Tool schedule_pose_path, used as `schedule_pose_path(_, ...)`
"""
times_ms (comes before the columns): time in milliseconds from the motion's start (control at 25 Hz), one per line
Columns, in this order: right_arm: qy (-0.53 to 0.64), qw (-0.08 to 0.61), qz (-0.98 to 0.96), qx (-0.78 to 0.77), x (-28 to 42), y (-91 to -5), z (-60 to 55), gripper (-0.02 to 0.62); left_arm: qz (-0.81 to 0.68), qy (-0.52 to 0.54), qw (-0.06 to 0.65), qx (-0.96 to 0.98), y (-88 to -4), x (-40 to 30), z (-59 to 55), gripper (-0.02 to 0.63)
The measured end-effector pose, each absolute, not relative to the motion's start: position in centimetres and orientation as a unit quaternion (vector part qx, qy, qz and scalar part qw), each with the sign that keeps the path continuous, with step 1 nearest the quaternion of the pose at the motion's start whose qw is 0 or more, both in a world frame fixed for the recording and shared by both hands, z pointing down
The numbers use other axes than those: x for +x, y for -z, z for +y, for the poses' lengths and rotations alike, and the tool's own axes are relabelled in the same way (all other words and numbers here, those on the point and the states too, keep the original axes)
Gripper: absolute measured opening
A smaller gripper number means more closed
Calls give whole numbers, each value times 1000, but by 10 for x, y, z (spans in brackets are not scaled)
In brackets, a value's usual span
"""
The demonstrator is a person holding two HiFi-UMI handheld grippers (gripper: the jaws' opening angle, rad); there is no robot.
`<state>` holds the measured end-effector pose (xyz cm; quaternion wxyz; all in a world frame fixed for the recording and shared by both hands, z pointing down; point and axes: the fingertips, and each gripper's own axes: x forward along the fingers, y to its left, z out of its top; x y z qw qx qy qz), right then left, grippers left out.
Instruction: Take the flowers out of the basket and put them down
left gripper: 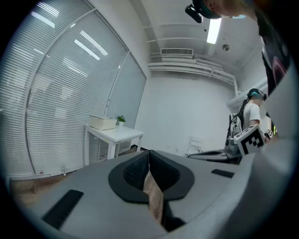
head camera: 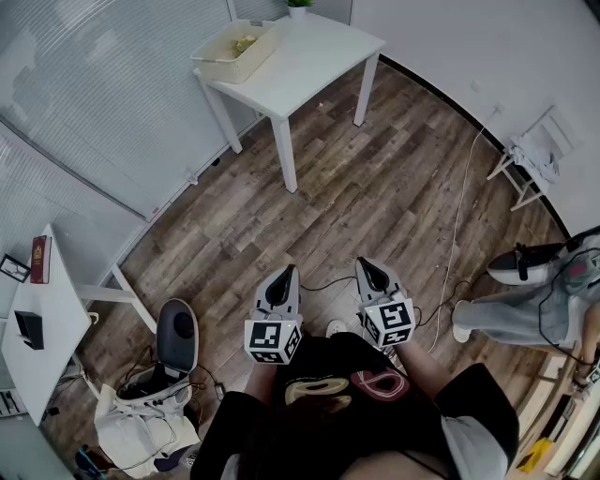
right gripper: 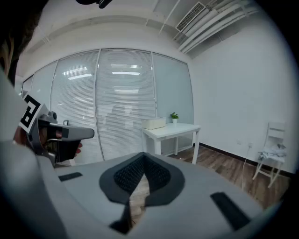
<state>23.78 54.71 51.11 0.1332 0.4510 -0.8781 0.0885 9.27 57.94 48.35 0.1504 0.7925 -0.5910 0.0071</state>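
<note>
A cream basket (head camera: 236,50) stands on the white table (head camera: 319,66) at the far end of the room, with yellowish flowers (head camera: 244,43) lying inside it. Both grippers are held close to my body, well away from the table. My left gripper (head camera: 286,273) is shut with nothing between its pads. Beside it my right gripper (head camera: 367,265) is also shut and empty. In the left gripper view (left gripper: 149,154) the basket (left gripper: 103,123) is small and distant. The right gripper view (right gripper: 142,156) shows the same basket (right gripper: 154,123) far ahead on the table.
A small potted plant (head camera: 300,5) stands behind the basket. A white folding chair (head camera: 534,155) and a seated person (head camera: 525,309) are at the right, with a cable (head camera: 457,225) along the wood floor. A white desk (head camera: 42,328) and a white machine (head camera: 173,342) sit at the left.
</note>
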Motion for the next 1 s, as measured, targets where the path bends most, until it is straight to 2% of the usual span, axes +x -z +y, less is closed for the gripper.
schedule_pose_path(400,-84,140,-875,456,197,-511,536,9,-593,-4,143,792,-482,48,569,18)
schedule_pose_path(640,-101,100,-871,471,158,-504,527,9,-589,-1,141,796,-482,5,561,18)
schedule_pose_path(1000,-110,85,-860,491,103,-509,528,11,-574,2,137,807,-483,-54,555,18)
